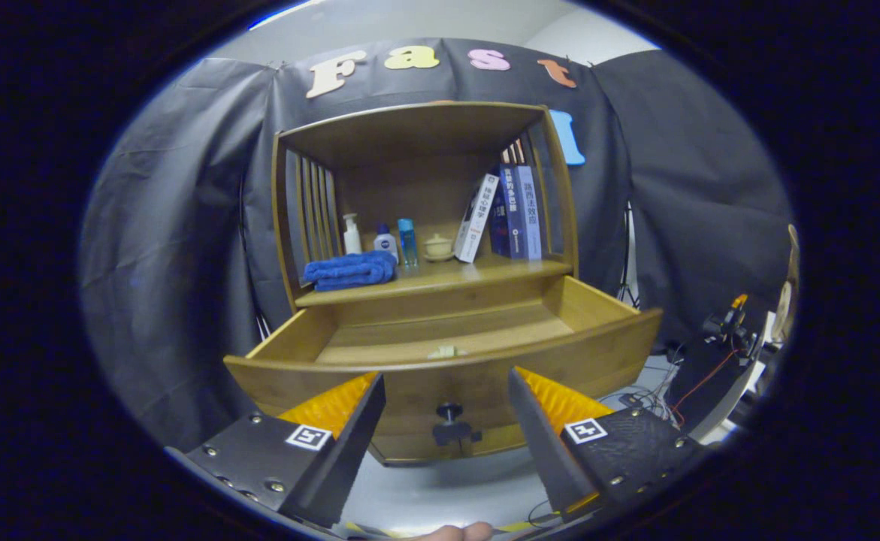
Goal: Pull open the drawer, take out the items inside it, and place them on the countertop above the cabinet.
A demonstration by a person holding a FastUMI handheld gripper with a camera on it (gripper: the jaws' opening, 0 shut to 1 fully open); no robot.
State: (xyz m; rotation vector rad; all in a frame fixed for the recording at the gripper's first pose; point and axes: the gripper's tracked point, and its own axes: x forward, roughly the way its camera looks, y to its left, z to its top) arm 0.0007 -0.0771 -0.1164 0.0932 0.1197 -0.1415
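A wooden cabinet has its drawer (605, 338) pulled open toward me. Inside the drawer, near the front wall, lies a small pale item (443, 351). A dark knob (449, 424) sticks out of the drawer's front, between my fingers. My gripper (446, 379) is open, just short of the drawer front, with nothing held. Above the drawer is the countertop (477, 274), which carries a folded blue towel (351, 270), three small bottles (385, 242), a small lidded cup (438, 246) and several books (511, 214).
Black cloth hangs behind and beside the cabinet. To the right stands a white stand with cables and a dark device (725, 327). A light grey surface (440, 488) lies under the cabinet. A fingertip (455, 533) shows below the gripper.
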